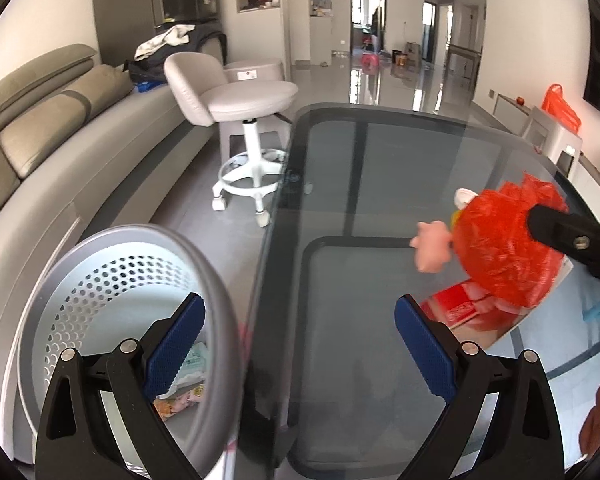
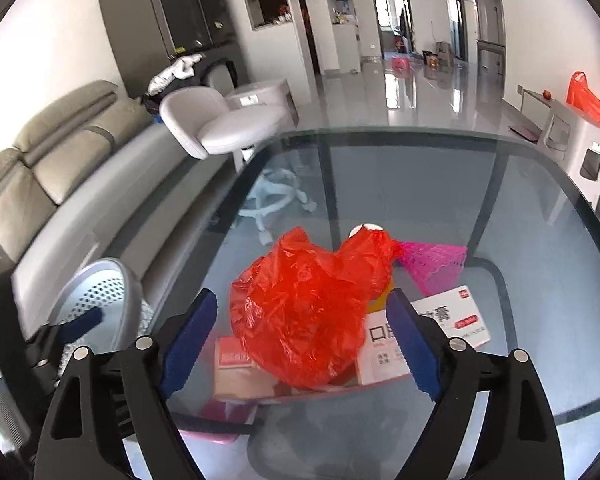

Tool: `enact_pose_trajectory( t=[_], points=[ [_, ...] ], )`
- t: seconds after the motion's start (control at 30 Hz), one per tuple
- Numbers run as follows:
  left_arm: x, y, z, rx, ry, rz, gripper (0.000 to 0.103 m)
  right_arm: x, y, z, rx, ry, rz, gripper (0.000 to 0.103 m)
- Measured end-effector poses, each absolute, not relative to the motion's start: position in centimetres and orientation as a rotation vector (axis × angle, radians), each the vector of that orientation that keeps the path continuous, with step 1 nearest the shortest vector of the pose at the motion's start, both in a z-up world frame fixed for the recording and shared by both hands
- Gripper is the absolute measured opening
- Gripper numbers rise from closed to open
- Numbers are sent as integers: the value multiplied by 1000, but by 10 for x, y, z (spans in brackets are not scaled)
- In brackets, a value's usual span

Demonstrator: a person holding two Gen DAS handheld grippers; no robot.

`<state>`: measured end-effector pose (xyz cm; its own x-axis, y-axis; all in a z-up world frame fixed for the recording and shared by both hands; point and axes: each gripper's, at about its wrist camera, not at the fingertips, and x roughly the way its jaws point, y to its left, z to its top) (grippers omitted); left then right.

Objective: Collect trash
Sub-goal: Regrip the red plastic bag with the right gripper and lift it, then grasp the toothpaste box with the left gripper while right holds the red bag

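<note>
1. Right gripper [image 2: 300,344], jaws spread and empty, hovers over the red bag [image 2: 304,312] just ahead between its fingers.
2. Left gripper [image 1: 300,348], also agape, waits beside the bin [image 1: 112,280].
3. Risk: the thin bag may slip, or drag the boxes [image 2: 428,332] beneath it along.

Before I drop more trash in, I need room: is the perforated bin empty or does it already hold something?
Not empty. The left wrist view shows packaging lying at the bottom of the bin; most of it looks unfilled.
</note>
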<state>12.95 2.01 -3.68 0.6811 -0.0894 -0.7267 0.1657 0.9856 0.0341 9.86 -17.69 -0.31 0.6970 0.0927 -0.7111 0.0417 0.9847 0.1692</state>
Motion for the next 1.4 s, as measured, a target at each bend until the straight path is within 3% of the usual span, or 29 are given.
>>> enact_pose_trajectory(
  t=[0.13,0.17,0.2,0.27,0.37,0.77,1.1,1.4],
  points=[
    [133,25,-38,98,815,-137,94,118,-169,-18,174,862,13,81],
    [133,26,-38,98,817,-138,94,120,-169,-20,173,870,12,72],
    [134,26,-38,98,818,-140,94,123,-168,-23,175,879,16,48],
    [133,26,-38,101,817,-149,94,126,-169,-28,180,914,27,25],
    [132,21,-37,99,812,-170,94,121,-177,-24,207,886,35,11],
    [143,-25,-44,111,834,-262,94,54,-238,35,300,687,53,9],
    [167,-41,-62,96,890,-219,94,2,-275,41,311,648,37,9],
    [123,-55,-66,140,926,-332,94,-30,-302,55,355,594,17,9]
  ],
)
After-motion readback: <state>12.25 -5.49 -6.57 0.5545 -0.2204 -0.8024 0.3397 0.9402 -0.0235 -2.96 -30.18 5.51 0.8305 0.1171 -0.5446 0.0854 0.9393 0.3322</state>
